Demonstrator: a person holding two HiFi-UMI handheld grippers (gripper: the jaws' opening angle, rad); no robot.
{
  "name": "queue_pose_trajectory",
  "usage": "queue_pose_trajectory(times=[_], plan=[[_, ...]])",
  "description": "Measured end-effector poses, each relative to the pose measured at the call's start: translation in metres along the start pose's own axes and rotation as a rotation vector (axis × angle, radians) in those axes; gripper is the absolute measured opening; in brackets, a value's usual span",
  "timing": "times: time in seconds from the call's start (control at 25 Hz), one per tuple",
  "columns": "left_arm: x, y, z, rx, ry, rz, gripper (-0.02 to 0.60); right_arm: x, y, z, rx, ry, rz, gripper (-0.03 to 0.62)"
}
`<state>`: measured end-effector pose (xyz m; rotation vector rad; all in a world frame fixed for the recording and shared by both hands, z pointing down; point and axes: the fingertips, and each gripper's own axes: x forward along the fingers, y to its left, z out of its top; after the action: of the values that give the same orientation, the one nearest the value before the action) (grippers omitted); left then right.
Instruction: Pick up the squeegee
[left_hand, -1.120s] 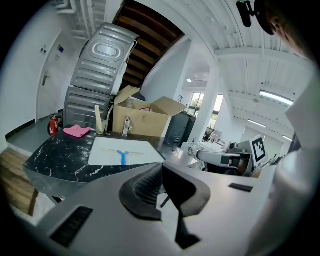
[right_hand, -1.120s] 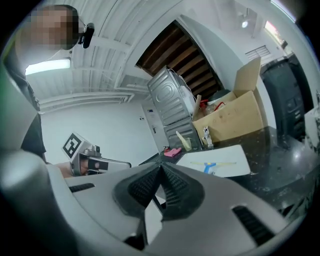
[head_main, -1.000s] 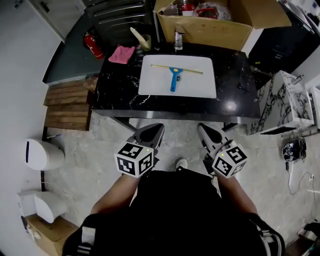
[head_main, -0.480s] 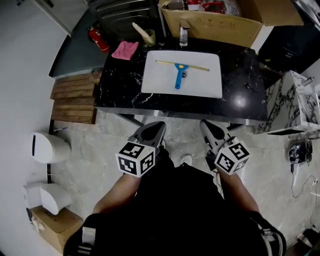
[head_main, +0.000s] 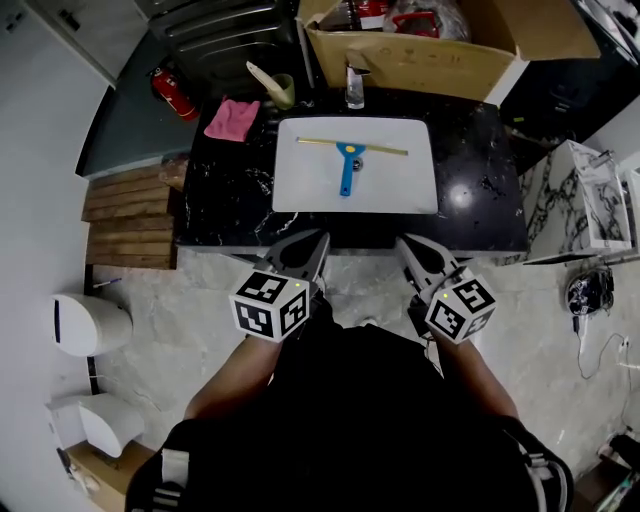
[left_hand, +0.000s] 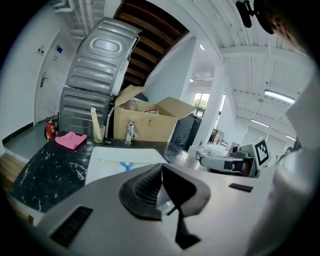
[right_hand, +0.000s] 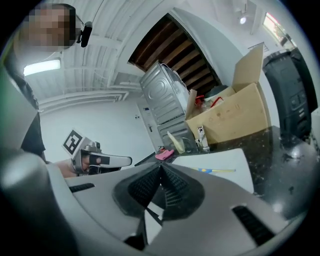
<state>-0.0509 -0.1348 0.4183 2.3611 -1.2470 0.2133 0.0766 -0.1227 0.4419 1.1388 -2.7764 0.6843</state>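
While the squeegee (head_main: 347, 165) lies blade crosswise, handle seemingly toward person | both jaws pressed together

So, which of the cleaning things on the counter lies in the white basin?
The squeegee with the blue handle: it lies flat in the white basin. The pink cloth lies outside, on the black counter beside it.

One squeegee (head_main: 346, 168), one cloth (head_main: 231, 118), one box (head_main: 420, 62)
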Motion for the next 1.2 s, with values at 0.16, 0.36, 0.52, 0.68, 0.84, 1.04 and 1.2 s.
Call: queue_pose_trajectory(times=[0.16, 0.36, 0.52, 0.68, 0.84, 1.04, 1.2], plan=[[0.021, 0.024, 0.021, 0.020, 0.005, -0.028, 0.017, 0.028, -0.010, 0.026, -0.016, -0.010, -0.052, 0.009], [0.045, 0.059, 0.041, 0.042, 0.030, -0.071, 0.017, 0.062, -0.017, 0.038, -0.020, -0.016, -0.105, 0.009], [0.058, 0.080, 0.051, 0.074, 0.056, -0.142, 0.018, 0.087, -0.023, 0.042, -0.005, -0.025, -0.172, 0.009], [0.068, 0.096, 0.053, 0.109, 0.083, -0.224, 0.018, 0.108, -0.027, 0.045, -0.002, -0.043, -0.221, 0.009], [0.082, 0.108, 0.052, 0.114, 0.110, -0.260, 0.018, 0.115, -0.031, 0.043, 0.006, -0.032, -0.264, 0.009], [0.098, 0.113, 0.050, 0.106, 0.130, -0.260, 0.019, 0.121, -0.044, 0.044, 0.016, -0.013, -0.272, 0.009], [0.114, 0.120, 0.049, 0.089, 0.140, -0.213, 0.020, 0.125, -0.062, 0.052, 0.024, -0.007, -0.242, 0.009]])
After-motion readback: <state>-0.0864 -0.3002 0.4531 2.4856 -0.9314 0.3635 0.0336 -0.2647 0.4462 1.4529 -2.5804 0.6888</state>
